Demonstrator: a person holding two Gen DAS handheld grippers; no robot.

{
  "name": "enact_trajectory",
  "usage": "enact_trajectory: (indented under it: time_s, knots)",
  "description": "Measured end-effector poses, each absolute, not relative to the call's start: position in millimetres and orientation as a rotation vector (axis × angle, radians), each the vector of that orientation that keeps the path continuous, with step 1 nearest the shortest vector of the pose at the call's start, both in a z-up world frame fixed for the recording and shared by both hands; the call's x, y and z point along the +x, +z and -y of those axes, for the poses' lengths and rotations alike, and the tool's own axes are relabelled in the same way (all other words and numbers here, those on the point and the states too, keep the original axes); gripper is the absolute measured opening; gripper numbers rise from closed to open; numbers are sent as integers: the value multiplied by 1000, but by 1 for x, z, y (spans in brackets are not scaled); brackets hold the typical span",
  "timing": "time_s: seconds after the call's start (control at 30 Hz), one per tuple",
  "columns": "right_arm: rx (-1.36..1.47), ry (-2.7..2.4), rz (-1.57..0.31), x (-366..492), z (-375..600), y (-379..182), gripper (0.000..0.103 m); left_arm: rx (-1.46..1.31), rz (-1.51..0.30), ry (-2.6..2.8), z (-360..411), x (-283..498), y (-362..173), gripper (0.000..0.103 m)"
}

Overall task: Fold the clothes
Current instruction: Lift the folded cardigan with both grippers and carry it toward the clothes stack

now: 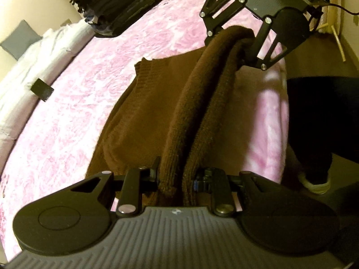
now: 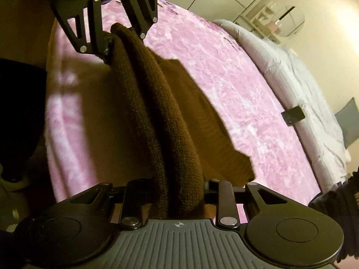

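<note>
The left claw (image 1: 177,179) pinches one end of a brown knitted sweater (image 1: 157,116), and its two fingers press on the bunched thick fabric from both sides. The right claw (image 2: 186,188) pinches the other end of the same sweater (image 2: 161,116) in the same way, with the folded knit squeezed between its fingers. The gathered edge of the sweater stretches like a thick band from one claw to the other, lifted above the bed, while the rest of it hangs down and lies on the pink fluffy blanket (image 1: 67,112) that covers the bed. At the far corner of the bed stands a pile of dark folded clothes (image 1: 116,6). A small black flat object (image 1: 42,89) lies at the border between the blanket and the white bedding (image 1: 20,74). A person's dark trouser leg (image 1: 318,116) stands beside the bed.
</note>
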State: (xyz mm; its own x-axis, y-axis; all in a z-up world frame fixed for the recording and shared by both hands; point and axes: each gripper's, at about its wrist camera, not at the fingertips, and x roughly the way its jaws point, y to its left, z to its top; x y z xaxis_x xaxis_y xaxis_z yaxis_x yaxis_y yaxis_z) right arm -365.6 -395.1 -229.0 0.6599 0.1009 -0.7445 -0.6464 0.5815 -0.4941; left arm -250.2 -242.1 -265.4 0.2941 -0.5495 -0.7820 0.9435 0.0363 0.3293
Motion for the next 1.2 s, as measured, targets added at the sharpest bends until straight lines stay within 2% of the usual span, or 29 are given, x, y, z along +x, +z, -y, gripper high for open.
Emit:
enact_trajectory:
  time_s: [0.13, 0.4, 0.53, 0.87, 1.2]
  knots:
    - [-829, 485, -792, -354, 400, -164, 27, 945, -572, -1242, 252, -234, -217, 20]
    - [-764, 420, -937, -371, 406, -3, 27, 928, -617, -1316, 272, -224, -71, 20]
    - [-743, 307, -959, -388, 414, 53, 27, 929, -562, -1398, 286, -227, -13, 20]
    - [-671, 94, -910, -425, 490, 108, 27, 1019, -312, -1517, 370, -252, 58, 20]
    - [-706, 177, -852, -434, 624, 127, 27, 1058, -339, -1424, 488, -292, 77, 21]
